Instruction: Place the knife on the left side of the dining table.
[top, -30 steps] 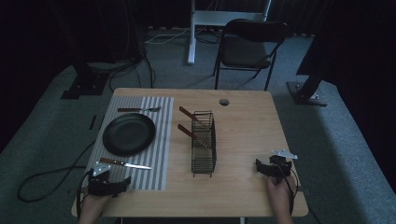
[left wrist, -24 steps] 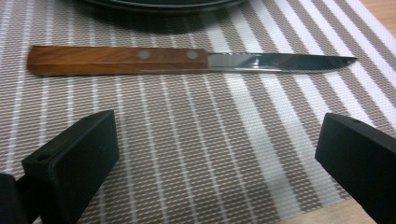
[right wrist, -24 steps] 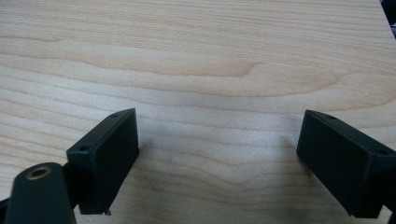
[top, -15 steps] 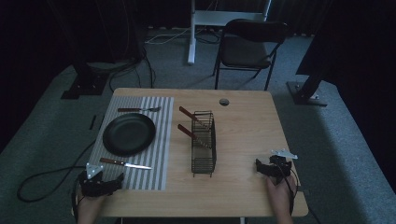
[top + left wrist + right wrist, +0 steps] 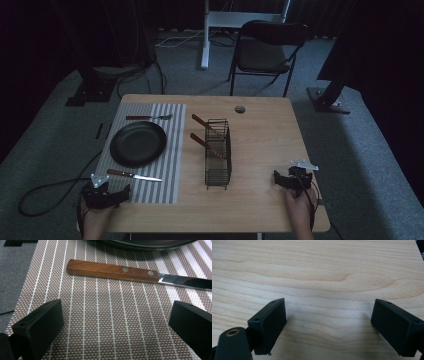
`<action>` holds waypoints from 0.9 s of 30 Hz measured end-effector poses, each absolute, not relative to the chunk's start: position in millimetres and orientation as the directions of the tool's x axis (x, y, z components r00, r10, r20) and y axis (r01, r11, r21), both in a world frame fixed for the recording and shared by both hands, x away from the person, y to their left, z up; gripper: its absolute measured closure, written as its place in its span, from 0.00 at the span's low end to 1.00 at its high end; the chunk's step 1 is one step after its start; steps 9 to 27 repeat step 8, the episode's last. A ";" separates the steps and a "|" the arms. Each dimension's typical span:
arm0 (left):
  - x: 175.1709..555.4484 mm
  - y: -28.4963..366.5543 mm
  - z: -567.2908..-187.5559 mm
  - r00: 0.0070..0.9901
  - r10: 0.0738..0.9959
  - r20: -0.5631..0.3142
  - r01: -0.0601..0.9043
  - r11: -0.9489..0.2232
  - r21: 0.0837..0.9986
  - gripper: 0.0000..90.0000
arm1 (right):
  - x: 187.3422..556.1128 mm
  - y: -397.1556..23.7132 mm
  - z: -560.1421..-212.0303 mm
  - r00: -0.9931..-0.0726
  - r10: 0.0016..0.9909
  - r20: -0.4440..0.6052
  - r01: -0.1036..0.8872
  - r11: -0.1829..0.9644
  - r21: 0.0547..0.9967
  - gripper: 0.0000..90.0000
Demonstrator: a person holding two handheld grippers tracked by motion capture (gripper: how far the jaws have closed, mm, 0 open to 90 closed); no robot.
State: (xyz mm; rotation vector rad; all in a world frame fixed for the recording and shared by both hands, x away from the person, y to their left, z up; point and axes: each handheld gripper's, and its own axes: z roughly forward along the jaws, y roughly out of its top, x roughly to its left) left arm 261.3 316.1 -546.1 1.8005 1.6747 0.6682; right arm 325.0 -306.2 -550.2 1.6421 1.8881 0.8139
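Note:
A wooden-handled knife [image 5: 132, 175] lies on the near part of a striped placemat [image 5: 170, 150], handle to the left. Just short of it, my left gripper [image 5: 106, 193] rests at the mat's near-left corner. In the left gripper view its jaws stand wide open [image 5: 117, 327] on the mat, and the knife [image 5: 112, 271] lies across ahead of them, untouched. A black plate [image 5: 138, 144] sits beyond the knife, with a fork [image 5: 148, 117] at the mat's far end. My right gripper [image 5: 291, 179] is open [image 5: 328, 325] over bare wood near the table's right front.
A black wire basket [image 5: 217, 152] stands mid-table with two wooden-handled utensils leaning out of its left side. A small round disc [image 5: 240, 109] lies near the far edge. A folding chair [image 5: 265, 50] stands beyond the wooden table [image 5: 265, 145]. Cables trail on the floor at left.
My left gripper has slid a little to the left along the table's near edge. The right gripper has stayed where it was.

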 end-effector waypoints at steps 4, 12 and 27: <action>261.1 316.6 -545.9 0.081 0.996 -0.033 0.700 -0.033 0.713 0.00 | 324.9 -306.2 -550.2 -0.143 0.990 0.011 0.688 0.092 0.720 0.13; 260.9 316.2 -545.8 0.086 0.996 -0.030 0.699 -0.039 0.714 0.00 | 324.9 -306.2 -550.2 -0.143 0.990 0.011 0.688 0.091 0.720 0.13; 260.9 316.2 -545.8 0.086 0.996 -0.030 0.699 -0.039 0.714 0.00 | 324.9 -306.2 -550.2 -0.143 0.990 0.011 0.688 0.091 0.720 0.13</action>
